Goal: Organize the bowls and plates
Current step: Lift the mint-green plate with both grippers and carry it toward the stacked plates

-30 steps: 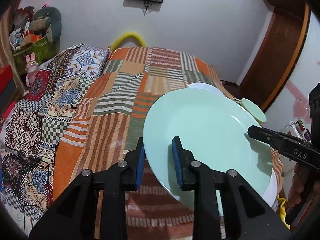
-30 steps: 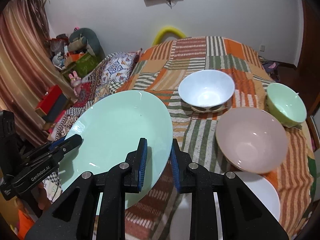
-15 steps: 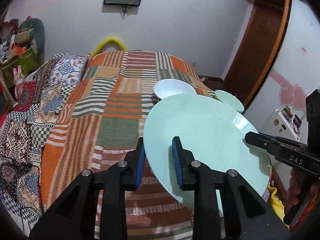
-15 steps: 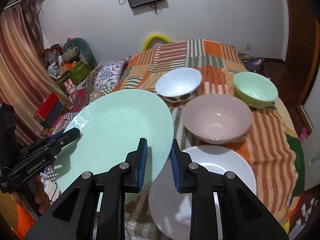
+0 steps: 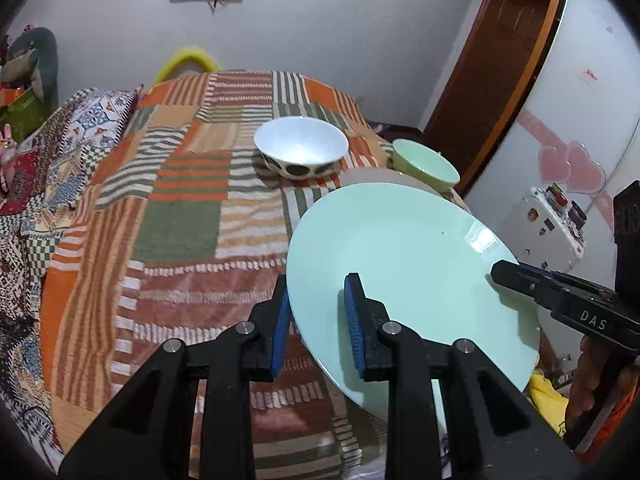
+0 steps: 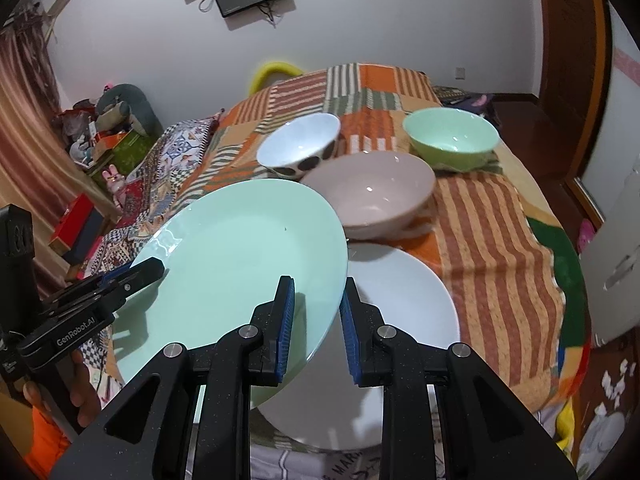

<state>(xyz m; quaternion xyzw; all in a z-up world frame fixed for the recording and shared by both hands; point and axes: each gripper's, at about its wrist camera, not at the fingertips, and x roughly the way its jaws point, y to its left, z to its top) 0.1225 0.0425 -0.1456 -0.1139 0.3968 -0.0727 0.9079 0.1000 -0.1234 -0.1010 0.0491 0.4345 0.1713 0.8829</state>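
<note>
A large mint-green plate [image 5: 408, 264] [image 6: 240, 256] is held in the air between both grippers, tilted. My left gripper [image 5: 316, 324] is shut on its left rim; my right gripper [image 6: 316, 324] is shut on its right rim. Under the plate's right side a white plate [image 6: 400, 296] lies on the striped bedspread [image 5: 180, 216]. Behind it stand a pinkish-beige bowl [image 6: 372, 192], a white bowl with dark spots [image 5: 300, 148] [image 6: 300, 144] and a green bowl [image 5: 424, 164] [image 6: 452, 140].
A patterned quilt [image 5: 32, 168] covers the bed's left side. A wooden door frame [image 5: 492, 72] and a white cabinet [image 5: 552, 224] stand to the right. Toys and boxes [image 6: 104, 136] sit at the far left by the curtain.
Both grippers have carried the mint plate to the right, over the white plate. The bowls now show beyond its far rim.
</note>
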